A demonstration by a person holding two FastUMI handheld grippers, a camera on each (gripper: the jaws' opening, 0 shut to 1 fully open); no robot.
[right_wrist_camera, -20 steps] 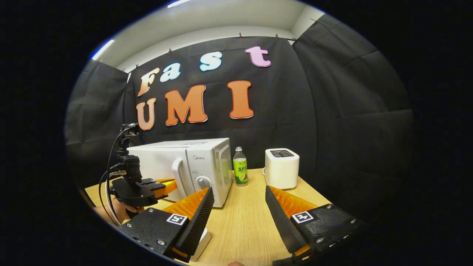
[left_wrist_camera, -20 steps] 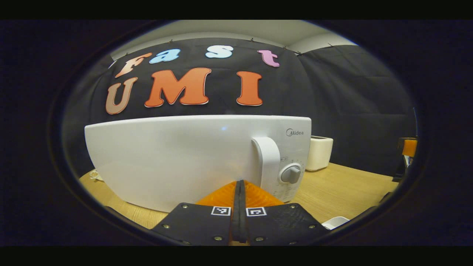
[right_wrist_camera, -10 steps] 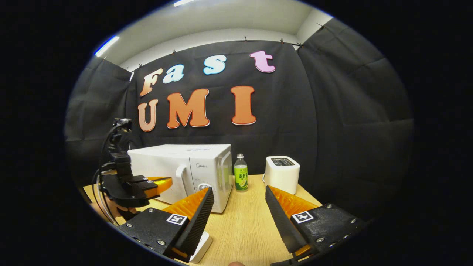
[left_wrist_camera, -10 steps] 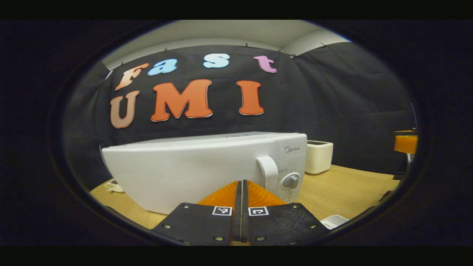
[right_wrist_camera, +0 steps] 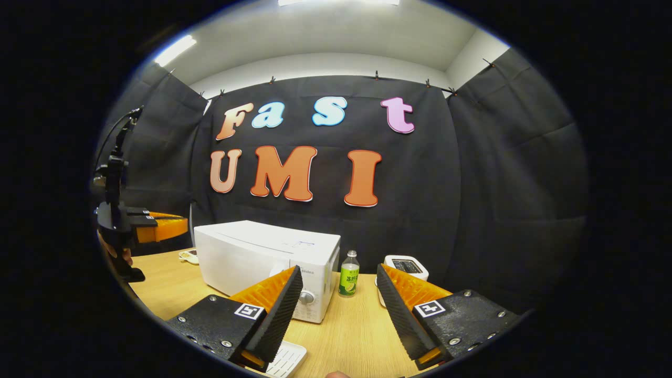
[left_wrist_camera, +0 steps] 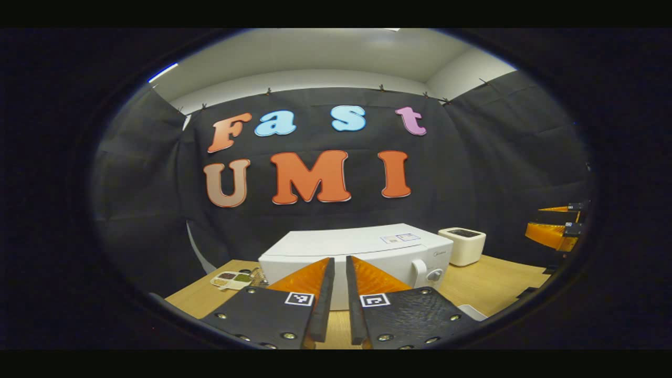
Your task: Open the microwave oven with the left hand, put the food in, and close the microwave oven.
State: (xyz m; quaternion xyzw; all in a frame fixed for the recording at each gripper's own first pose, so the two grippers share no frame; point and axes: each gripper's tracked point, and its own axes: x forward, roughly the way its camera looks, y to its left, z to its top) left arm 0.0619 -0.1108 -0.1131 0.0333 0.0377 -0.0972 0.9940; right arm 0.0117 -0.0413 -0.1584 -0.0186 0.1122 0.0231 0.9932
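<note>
The white microwave oven (right_wrist_camera: 262,262) sits door closed on the wooden table (right_wrist_camera: 357,331), with bare tabletop in front and to its right. A green-labelled bottle (right_wrist_camera: 348,273) stands just beside its right side, then a white toaster (right_wrist_camera: 407,265). Left of the oven, near the table edge, lies a divided food tray (left_wrist_camera: 231,280), apparently holding brown and green portions. The left gripper (left_wrist_camera: 336,262) is parted by a narrow slit, holding nothing. The right gripper (right_wrist_camera: 338,273) gapes wide, empty.
</note>
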